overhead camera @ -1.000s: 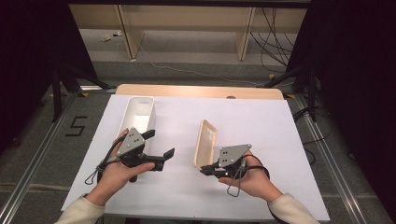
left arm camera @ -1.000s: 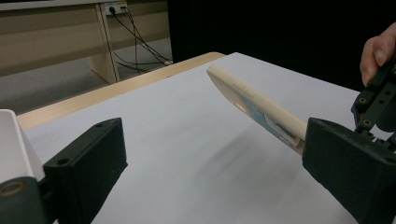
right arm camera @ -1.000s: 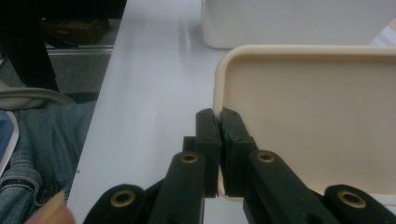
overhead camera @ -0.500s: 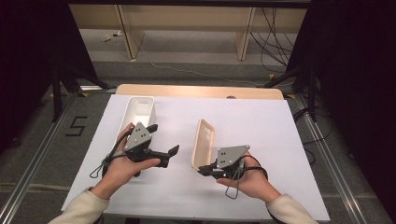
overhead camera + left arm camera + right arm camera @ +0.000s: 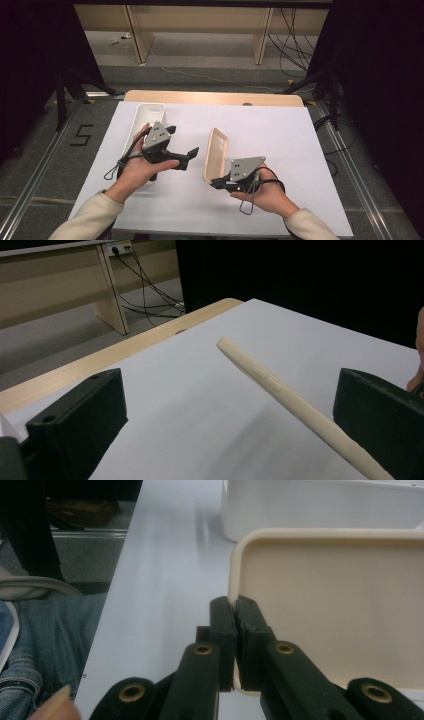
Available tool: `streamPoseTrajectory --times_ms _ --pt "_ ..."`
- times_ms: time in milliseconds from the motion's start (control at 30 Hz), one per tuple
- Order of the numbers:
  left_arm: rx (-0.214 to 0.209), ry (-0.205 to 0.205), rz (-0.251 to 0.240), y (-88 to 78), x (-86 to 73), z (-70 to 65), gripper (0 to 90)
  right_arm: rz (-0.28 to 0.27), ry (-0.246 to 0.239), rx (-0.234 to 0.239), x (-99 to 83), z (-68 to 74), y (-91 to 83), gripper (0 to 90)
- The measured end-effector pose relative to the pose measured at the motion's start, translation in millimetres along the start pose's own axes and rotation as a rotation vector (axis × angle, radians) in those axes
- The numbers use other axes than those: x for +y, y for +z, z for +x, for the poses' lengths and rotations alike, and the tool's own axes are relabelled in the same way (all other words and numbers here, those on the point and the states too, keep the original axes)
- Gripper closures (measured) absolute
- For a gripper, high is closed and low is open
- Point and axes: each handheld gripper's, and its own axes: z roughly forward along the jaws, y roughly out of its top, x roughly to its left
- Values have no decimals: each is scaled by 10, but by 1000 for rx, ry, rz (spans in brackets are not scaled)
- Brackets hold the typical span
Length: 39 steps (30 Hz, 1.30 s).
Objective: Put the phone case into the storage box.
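— Where do we have the tray (image 5: 216, 152)?
— Near the middle of the bench (image 5: 300, 150), tipped up on its long edge. Our right tool (image 5: 216, 183) pinches its rim at the near corner, jaws clamped tight on it.
— And our left tool (image 5: 186, 146)?
— At nine o'clock from the tray, jaws wide with nothing between them. The white bin (image 5: 145, 116) lies at eleven o'clock, just behind our left hand (image 5: 137, 170).
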Motion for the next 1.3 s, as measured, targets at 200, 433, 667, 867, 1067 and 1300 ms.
streamPoseTrajectory --times_ms 200,433,667,867,1067,1300 --pt "-12 -4 -3 78 28 -20 18 2 -3 2 7 2 14 882" --pt "-27 -6 12 162 59 -32 27 1 -13 -5 10 5 21 882" --pt "-32 -10 16 218 108 -41 36 4 -16 -2 26 11 25 883" --pt "-53 -11 17 297 151 -20 64 10 -19 -3 35 19 47 883" --pt "-54 -11 36 377 162 -13 70 13 -23 -4 44 15 56 883" --pt "-52 -10 63 461 151 -44 102 14 -26 -13 50 7 49 883"
